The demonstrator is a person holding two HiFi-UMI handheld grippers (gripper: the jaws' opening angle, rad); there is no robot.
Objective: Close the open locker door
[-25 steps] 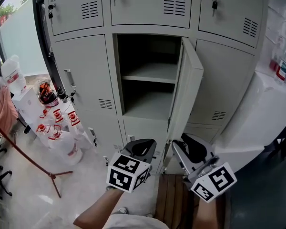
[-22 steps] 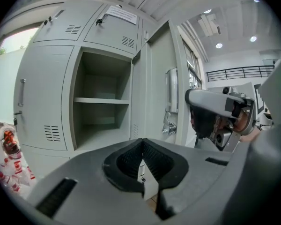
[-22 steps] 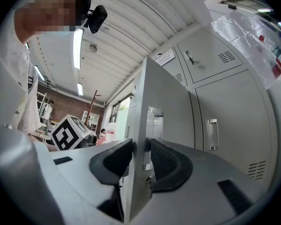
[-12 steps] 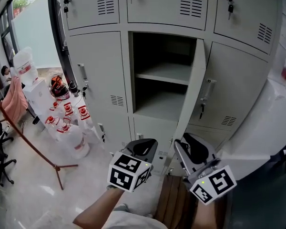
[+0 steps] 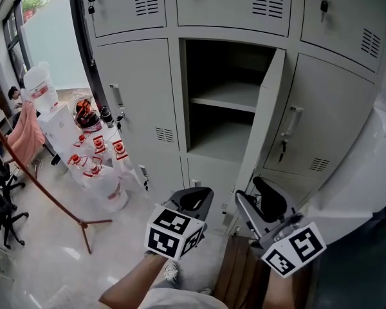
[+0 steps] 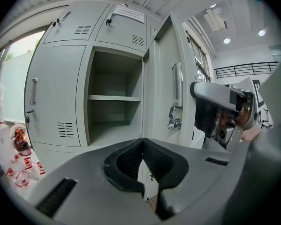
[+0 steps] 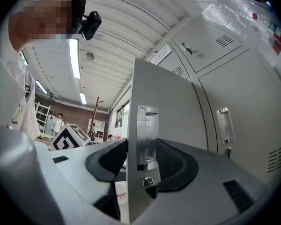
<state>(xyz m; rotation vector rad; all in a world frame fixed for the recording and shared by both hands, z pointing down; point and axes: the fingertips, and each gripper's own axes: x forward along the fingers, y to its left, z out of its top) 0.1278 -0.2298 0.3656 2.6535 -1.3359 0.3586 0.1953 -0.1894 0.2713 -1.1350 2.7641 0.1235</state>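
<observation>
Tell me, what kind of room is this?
Probably a workplace locker area: a wall of grey metal lockers, one with its door open, big water jugs on the floor, and an office chair.

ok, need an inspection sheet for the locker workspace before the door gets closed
Surface: pale floor, wooden planks below the grippers.
Job's things: locker door standing open; shelf inside bare.
Clutter: water jugs and a slanting pole stand left of the lockers.
Grippers: left gripper fingers together, empty; right gripper fingers have just been opening, apart on either side of the door's edge and handle.
Cables: nothing seen.
Surroundings: closed lockers around, window left.
</observation>
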